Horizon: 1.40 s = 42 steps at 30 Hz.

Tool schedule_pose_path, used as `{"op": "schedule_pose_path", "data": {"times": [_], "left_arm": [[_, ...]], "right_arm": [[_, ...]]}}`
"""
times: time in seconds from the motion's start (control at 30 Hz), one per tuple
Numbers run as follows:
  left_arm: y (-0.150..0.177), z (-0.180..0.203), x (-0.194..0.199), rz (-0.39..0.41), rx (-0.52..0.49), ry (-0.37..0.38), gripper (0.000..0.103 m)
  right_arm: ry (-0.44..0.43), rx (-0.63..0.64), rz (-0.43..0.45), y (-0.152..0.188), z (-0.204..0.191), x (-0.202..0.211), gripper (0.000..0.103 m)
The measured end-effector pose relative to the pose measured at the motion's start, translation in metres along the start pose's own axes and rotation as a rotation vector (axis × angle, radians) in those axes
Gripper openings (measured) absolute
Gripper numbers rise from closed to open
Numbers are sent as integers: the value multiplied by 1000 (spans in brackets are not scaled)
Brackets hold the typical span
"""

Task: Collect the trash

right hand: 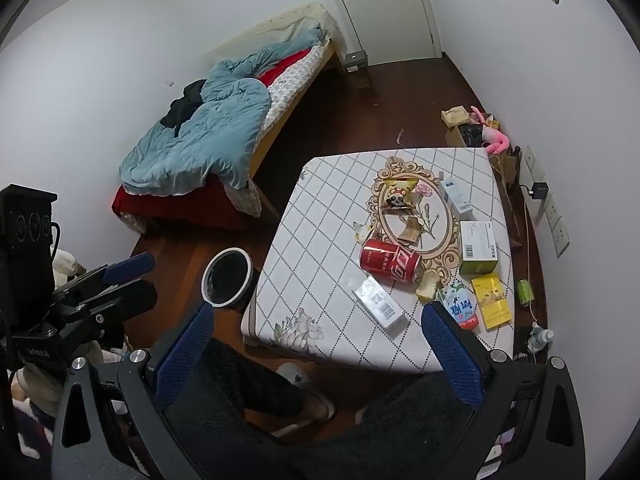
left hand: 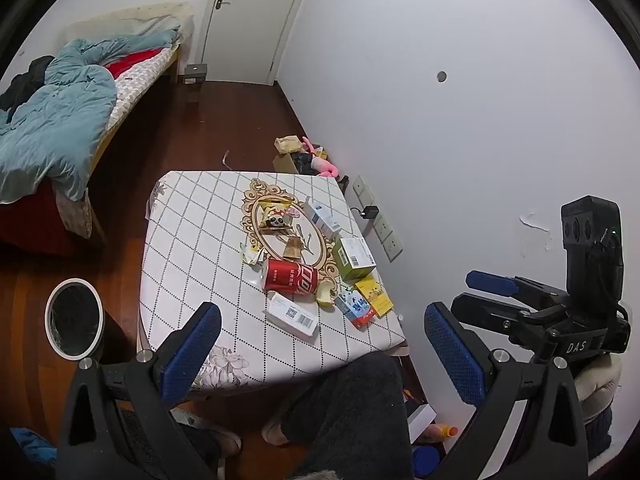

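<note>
A low table (left hand: 192,240) (right hand: 320,240) with a checked cloth holds the litter. A red cola can (left hand: 290,278) (right hand: 390,266) lies on its side beside a white barcode box (left hand: 292,314) (right hand: 380,306). A panda snack packet (left hand: 274,216) (right hand: 398,196), a milk carton (left hand: 354,306) (right hand: 460,306), a yellow box (left hand: 374,296), a green box (left hand: 354,258) and a bitten fruit piece (left hand: 325,294) lie around them. A round bin (left hand: 74,316) (right hand: 228,278) stands on the floor left of the table. My left gripper (left hand: 322,346) (right hand: 136,280) and right gripper (right hand: 320,352) (left hand: 480,294) hover open and empty, short of the table's near edge.
A person's knees (left hand: 352,408) in dark trousers, with slippers, sit under the near edge. A bed with a blue duvet (left hand: 52,120) fills the left. A cardboard box with a pink toy (left hand: 308,160) stands by the right wall, near sockets (left hand: 384,226). A door (left hand: 248,20) is at the back.
</note>
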<state>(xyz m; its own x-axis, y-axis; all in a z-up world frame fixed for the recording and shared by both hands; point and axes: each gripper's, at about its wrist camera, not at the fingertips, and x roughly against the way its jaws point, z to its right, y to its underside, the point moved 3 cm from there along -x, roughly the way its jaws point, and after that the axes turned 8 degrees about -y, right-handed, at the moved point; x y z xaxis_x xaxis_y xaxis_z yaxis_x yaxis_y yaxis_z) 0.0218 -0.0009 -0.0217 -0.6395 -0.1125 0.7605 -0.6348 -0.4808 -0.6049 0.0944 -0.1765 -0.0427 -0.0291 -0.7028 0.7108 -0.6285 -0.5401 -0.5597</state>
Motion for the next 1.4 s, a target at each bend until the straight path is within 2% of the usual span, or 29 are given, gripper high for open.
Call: {"op": "schedule_pose_path", "data": {"times": [1.4], "left_arm": [[1, -3, 0, 4, 9, -8, 103]], "right_arm": [[1, 12, -8, 0, -3, -3, 103]]}}
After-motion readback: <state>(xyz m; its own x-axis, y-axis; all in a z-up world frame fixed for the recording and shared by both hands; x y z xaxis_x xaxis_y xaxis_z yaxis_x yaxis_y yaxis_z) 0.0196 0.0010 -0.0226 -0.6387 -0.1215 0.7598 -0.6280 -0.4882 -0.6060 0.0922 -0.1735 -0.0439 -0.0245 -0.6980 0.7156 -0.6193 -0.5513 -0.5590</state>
